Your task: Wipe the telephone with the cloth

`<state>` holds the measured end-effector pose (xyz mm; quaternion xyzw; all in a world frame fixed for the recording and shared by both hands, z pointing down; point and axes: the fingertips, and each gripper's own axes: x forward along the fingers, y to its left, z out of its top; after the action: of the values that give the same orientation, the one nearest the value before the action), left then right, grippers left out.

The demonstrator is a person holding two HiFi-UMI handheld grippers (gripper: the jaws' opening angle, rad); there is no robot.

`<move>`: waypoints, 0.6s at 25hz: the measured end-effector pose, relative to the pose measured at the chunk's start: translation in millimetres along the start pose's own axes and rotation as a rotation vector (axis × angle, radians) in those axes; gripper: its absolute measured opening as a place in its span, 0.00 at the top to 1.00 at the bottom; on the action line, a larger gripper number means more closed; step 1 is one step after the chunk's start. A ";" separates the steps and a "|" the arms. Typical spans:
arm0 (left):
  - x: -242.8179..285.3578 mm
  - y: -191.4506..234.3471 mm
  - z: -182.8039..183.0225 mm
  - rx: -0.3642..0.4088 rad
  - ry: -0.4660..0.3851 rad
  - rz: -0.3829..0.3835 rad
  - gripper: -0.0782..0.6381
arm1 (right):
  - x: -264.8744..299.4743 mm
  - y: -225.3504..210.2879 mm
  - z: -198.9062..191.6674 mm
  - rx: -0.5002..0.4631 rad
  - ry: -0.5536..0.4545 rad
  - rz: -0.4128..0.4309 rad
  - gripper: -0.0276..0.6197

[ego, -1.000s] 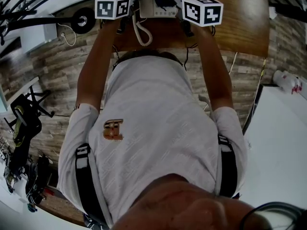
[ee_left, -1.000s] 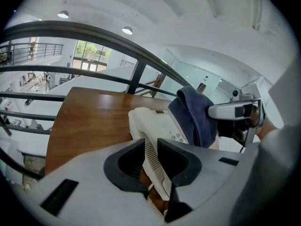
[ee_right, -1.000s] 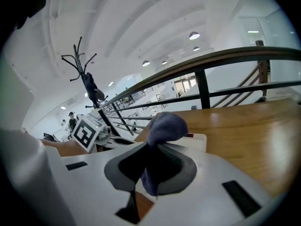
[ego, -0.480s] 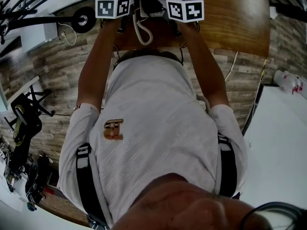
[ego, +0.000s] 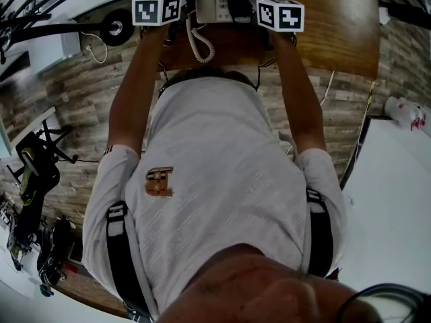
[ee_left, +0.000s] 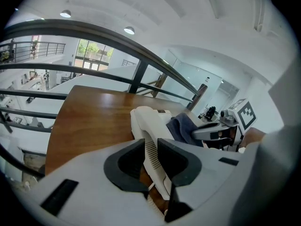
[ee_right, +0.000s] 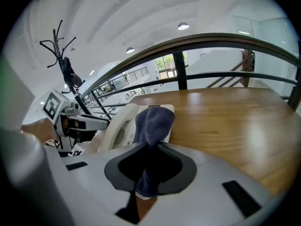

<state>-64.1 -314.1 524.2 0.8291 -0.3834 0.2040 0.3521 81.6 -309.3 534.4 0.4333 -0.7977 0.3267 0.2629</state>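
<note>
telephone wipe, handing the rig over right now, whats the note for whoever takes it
Left claw: shut on the telephone, holding it on the wooden table.
Right claw: shut on the blue cloth, which lies against the telephone's top.
Done: cloth and telephone are in contact; how much has been wiped can't be told.
Left: probably wipe across the other surfaces, then let go of both.

Head view looks down; both gripper views (close, opposed) share telephone [ee_left: 143, 119].
</note>
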 end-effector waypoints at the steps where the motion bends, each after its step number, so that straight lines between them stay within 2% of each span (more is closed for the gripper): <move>1: 1.2 -0.1 0.3 0.000 0.002 0.000 0.77 | -3.8 -8.9 -1.6 0.003 0.000 -0.017 0.86; 5: 6.8 3.2 -8.9 0.035 0.059 0.042 0.78 | -23.2 -32.2 -4.1 0.020 -0.017 -0.057 0.86; 9: 7.9 7.0 -24.0 0.009 0.063 0.042 0.80 | -40.0 -15.0 -3.1 -0.006 -0.060 -0.031 0.86; 12: 6.4 9.8 -30.6 0.000 0.068 0.041 0.80 | -48.6 21.8 -0.5 -0.046 -0.095 0.037 0.86; 15: 6.3 10.1 -35.1 -0.008 0.070 0.033 0.80 | -50.8 64.8 0.0 -0.039 -0.127 0.143 0.86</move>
<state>-70.3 -295.8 555.8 0.8137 -0.3851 0.2371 0.3653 50.3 -256.3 479.7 0.3901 -0.8478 0.3010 0.1963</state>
